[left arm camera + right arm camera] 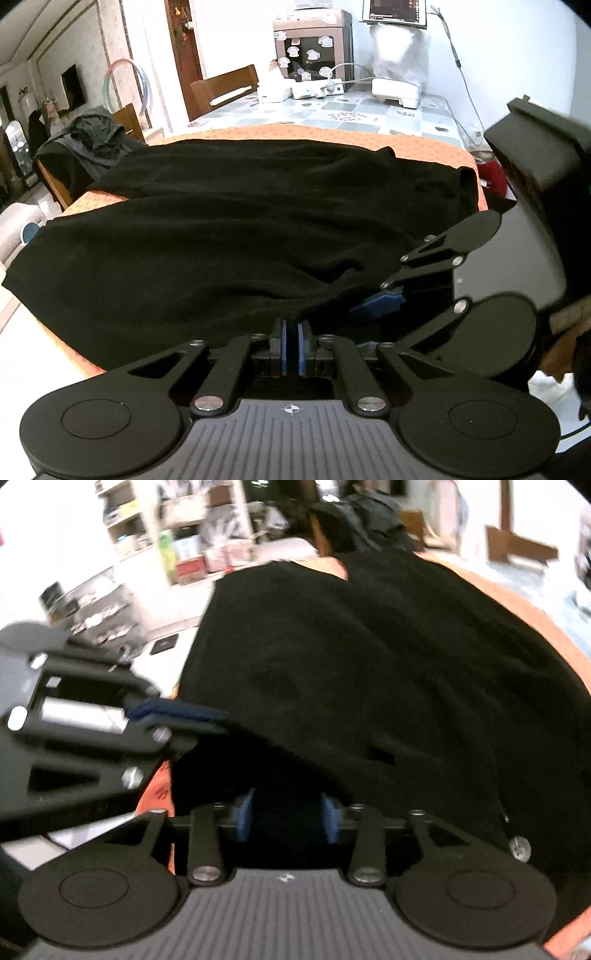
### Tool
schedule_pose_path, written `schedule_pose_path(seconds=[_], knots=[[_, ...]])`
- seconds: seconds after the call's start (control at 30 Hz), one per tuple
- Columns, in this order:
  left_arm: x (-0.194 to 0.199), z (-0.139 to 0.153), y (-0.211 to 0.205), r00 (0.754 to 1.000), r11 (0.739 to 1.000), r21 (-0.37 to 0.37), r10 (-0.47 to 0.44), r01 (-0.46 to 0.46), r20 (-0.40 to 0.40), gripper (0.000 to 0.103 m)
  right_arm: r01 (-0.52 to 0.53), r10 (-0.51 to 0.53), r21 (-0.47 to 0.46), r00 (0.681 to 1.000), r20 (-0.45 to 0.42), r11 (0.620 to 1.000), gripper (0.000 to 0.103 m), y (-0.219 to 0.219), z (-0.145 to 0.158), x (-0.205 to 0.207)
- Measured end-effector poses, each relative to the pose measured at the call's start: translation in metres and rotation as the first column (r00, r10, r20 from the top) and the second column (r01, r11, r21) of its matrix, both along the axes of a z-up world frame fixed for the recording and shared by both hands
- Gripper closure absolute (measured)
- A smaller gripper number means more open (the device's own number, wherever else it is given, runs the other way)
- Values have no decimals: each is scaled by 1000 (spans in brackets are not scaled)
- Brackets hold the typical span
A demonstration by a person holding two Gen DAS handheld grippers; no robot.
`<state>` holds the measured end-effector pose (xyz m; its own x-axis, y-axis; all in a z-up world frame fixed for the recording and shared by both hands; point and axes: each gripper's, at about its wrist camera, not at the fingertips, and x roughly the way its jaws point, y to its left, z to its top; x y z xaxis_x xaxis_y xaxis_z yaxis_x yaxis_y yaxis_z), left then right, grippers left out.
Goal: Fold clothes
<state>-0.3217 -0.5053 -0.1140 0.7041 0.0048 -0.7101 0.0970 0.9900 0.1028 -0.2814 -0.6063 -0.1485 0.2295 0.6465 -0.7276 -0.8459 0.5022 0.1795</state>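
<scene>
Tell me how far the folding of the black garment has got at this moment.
Done: the black fabric garment lies spread over the orange patterned cloth with one fold line across it. In hand: the left gripper is shut on the garment's near edge; the right gripper has its blue pads apart with fabric between them, not pressing. Left: the garment is still wide and rumpled, so most folds remain.

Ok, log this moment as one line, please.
stage: folding black garment on orange cloth | left gripper: shut on garment's near edge | right gripper: jaws apart, nothing clamped
</scene>
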Motion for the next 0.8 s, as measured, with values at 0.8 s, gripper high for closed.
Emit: schedule_pose_path(seconds=[0.8], knots=[[0,-14,-3,997,999,-44,8,-11,-75,87,12,-21,67,991,133,998,63,-55,15,-33]])
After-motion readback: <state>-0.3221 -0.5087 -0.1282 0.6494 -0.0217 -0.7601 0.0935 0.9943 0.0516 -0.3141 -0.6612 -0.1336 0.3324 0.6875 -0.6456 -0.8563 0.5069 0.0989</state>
